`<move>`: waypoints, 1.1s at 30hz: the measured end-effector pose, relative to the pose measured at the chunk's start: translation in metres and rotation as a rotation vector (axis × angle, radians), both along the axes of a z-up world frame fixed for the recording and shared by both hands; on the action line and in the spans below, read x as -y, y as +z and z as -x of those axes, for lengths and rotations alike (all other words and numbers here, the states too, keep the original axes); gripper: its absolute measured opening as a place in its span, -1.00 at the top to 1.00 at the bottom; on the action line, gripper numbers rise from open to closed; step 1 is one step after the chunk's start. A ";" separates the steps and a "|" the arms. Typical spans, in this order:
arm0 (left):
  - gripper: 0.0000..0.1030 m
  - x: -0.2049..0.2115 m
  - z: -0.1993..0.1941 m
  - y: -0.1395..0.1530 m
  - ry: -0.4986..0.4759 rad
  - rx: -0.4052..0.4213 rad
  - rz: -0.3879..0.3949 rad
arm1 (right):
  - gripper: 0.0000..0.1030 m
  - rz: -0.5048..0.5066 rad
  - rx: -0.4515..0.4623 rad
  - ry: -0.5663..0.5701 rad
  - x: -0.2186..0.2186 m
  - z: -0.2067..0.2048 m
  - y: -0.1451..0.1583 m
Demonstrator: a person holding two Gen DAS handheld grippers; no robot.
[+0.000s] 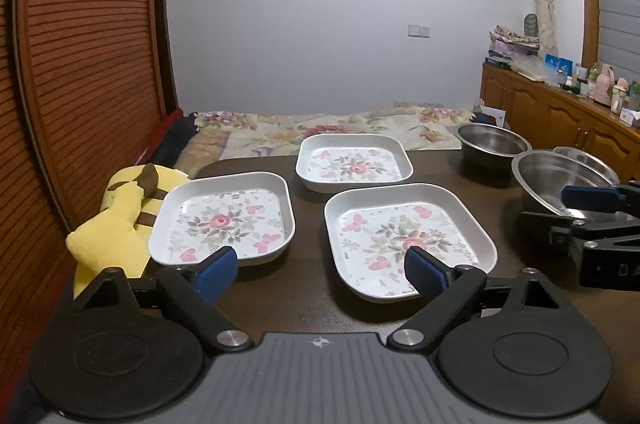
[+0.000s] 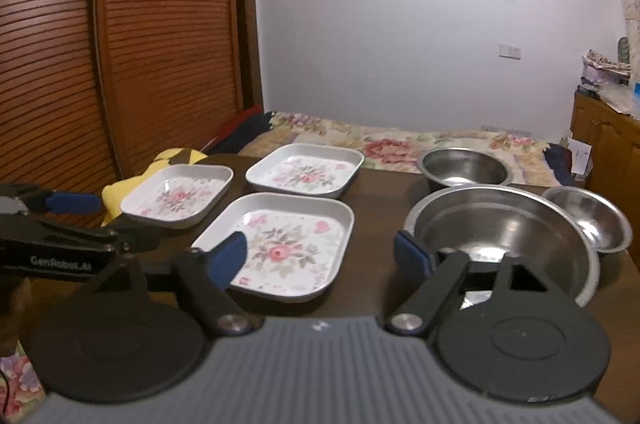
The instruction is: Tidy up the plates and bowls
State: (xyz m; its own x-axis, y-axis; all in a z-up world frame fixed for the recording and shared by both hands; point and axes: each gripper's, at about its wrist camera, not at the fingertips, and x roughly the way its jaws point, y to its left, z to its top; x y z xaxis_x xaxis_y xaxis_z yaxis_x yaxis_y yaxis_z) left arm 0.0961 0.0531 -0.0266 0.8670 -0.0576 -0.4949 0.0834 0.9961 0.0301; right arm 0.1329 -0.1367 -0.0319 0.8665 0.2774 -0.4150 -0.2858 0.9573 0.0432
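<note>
A dark wooden table at the foot of a flower-quilted bed carries the whole job: three square floral plates and three steel bowls, none yet stacked.

The large steel bowl, the biggest piece, sits at the right, nearest my right gripper. I judge it light, stiff and slick, so I would pinch its thin rolled rim rather than the curved wall. Behind it stands the medium steel bowl, apart from it, and to the right the small steel bowl appears to touch or tuck behind the large one's rim; I cannot tell which.

The near plate lies centre, the left plate beside a yellow plush toy, and the far plate behind the gap between them. They look like melamine or ceramic: rigid, glossy, possibly breakable, with raised sloping walls. The upright rim at a straight side is the place to clamp.

My left gripper hangs wide apart and empty, one blue finger over the left plate's near edge, the other over the near plate's corner. My right gripper, also parted and holding nothing, straddles the gap between the near plate and the large steel bowl.
</note>
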 end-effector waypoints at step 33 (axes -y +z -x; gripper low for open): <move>0.38 -0.006 -0.070 -0.041 -0.078 -0.147 0.052 | 0.36 0.080 -0.156 -0.044 -0.023 -0.049 -0.044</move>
State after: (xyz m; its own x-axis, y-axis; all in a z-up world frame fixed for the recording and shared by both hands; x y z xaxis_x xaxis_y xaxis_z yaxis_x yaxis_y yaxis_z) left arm 0.1664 0.0592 -0.0679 0.7771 -0.1510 -0.6110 0.1606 0.9862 -0.0396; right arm 0.1822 -0.1134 -0.0754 0.8006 0.2012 -0.5644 -0.2394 0.9709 0.0064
